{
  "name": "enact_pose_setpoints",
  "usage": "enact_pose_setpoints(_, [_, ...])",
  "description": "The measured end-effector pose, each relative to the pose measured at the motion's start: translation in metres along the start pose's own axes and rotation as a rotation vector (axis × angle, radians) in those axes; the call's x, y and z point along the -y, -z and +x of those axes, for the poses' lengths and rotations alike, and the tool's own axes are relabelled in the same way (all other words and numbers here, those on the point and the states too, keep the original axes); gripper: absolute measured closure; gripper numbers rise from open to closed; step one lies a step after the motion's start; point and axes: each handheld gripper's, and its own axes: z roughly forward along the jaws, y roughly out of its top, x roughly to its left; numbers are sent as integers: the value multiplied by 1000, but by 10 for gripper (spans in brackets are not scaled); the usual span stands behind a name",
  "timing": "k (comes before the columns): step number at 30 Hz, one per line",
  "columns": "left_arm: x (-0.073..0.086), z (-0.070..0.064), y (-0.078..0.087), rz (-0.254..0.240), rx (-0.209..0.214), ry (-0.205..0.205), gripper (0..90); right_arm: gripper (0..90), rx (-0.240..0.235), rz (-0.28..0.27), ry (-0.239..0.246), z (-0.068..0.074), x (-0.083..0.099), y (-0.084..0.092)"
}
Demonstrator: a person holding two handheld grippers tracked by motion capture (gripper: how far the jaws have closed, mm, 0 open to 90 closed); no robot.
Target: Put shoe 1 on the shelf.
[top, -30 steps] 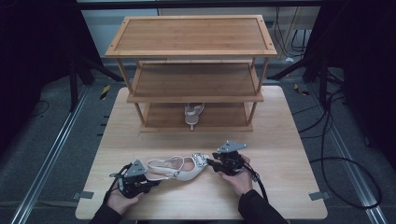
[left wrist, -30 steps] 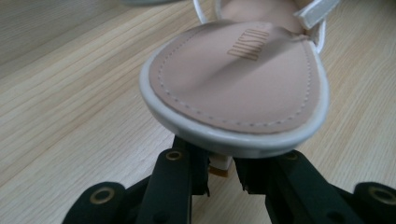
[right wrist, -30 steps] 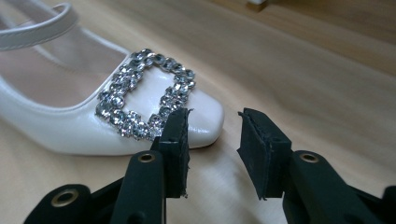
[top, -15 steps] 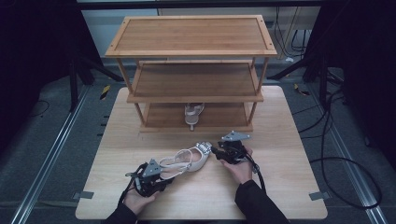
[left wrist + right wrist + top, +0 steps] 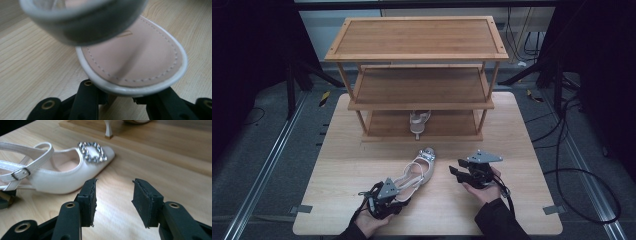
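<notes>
Item, white slingback shoe (image 5: 416, 172): lying on its sole low in the middle of the high view on the table (image 5: 532, 150), its jewelled toe pointing up-frame toward the wooden rack (image 5: 417, 40), where a second shoe (image 5: 419, 121) is standing on the bottom shelf. Your left gripper (image 5: 388, 199) is sitting at the heel, jaws just opening, astride the heel end, grip not discernible. Your right gripper (image 5: 455, 172) is hovering right of the toe, jaws parting, released and clasping nothing
</notes>
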Motion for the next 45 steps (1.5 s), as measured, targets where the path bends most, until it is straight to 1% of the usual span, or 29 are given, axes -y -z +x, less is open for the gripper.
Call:
enact_pose_setpoints(1, [0,0,0,0,0,0,624,527,0,0,0,0,0,0])
enact_pose_setpoints(4, [5,3,9,-7,-11,31,547,504,-4,5,18,4,5,3])
enact_pose_setpoints(8, [15,6,27,-8,-22,30,514,482,-25,-4,17,11,5,5])
enact_pose_setpoints(9, [18,8,31,-6,-30,31,501,469,-43,-13,20,18,6,8])
enact_pose_setpoints(10, [21,11,38,-12,-41,35,501,469,-43,-13,20,18,6,8])
enact_pose_setpoints(11, [24,15,42,-17,-49,36,497,464,-57,-17,25,23,7,9])
enact_pose_setpoints(12, [28,22,50,-25,-80,45,487,448,-82,-17,22,32,10,9])
enact_pose_setpoints(13, [28,22,50,-25,-80,45,481,448,-82,-17,22,32,10,9])
enact_pose_setpoints(14, [30,27,54,-31,-96,57,481,447,-93,-18,22,36,12,9])
enact_pose_setpoints(15, [32,31,57,-37,-119,69,480,450,-119,-9,32,47,15,7])
enact_pose_setpoints(16, [33,41,63,-56,-164,100,480,454,-131,-5,38,52,16,6])
enact_pose_setpoints(17, [33,41,63,-56,-164,100,481,458,-144,-2,44,57,16,5])
enact_pose_setpoints(18, [33,46,65,-68,-188,118,481,458,-144,-2,44,57,16,5])
enact_pose_setpoints(19, [31,56,68,-92,-236,151,483,468,-170,6,52,67,18,1])
enact_pose_setpoints(20, [31,56,68,-92,-236,151,481,470,-179,10,56,71,19,-2])
enact_pose_setpoints(21, [29,66,68,-108,-282,181,476,477,-189,17,57,75,20,-4])
enact_pose_setpoints(22, [29,71,68,-116,-305,192,472,483,-194,25,61,78,22,-7])
enact_pose_setpoints(23, [28,76,68,-127,-329,216,475,489,-201,31,63,80,23,-10])
enact_pose_setpoints(25, [28,80,69,-135,-337,227,475,498,-217,45,64,86,26,-14])
enact_pose_setpoints(26, [26,87,69,-149,-368,253,475,503,-226,51,68,90,28,-17])
enact_pose_setpoints(27, [26,87,69,-149,-368,253,475,503,-233,54,72,92,28,-19])
enact_pose_setpoints(28, [24,92,68,-159,-380,268,475,503,-233,54,72,92,28,-19])
enact_pose_setpoints(29, [21,99,67,-173,-408,291,472,504,-247,65,82,100,29,-24])
enact_pose_setpoints(34, [21,106,68,-185,-433,327,469,509,-277,68,100,116,27,-33])
enact_pose_setpoints(35, [24,107,71,-183,-450,323,469,510,-285,66,107,120,27,-34])
enact_pose_setpoints(37, [25,108,72,-184,-447,330,467,510,-297,68,116,127,25,-38])
enact_pose_setpoints(38, [27,109,73,-188,-446,338,467,510,-297,68,116,127,25,-38])
enact_pose_setpoints(41, [32,110,74,-182,-447,340,466,517,-308,68,127,136,21,-45])
enact_pose_setpoints(45, [34,112,77,-186,-447,354,466,545,-297,79,124,143,19,-55])
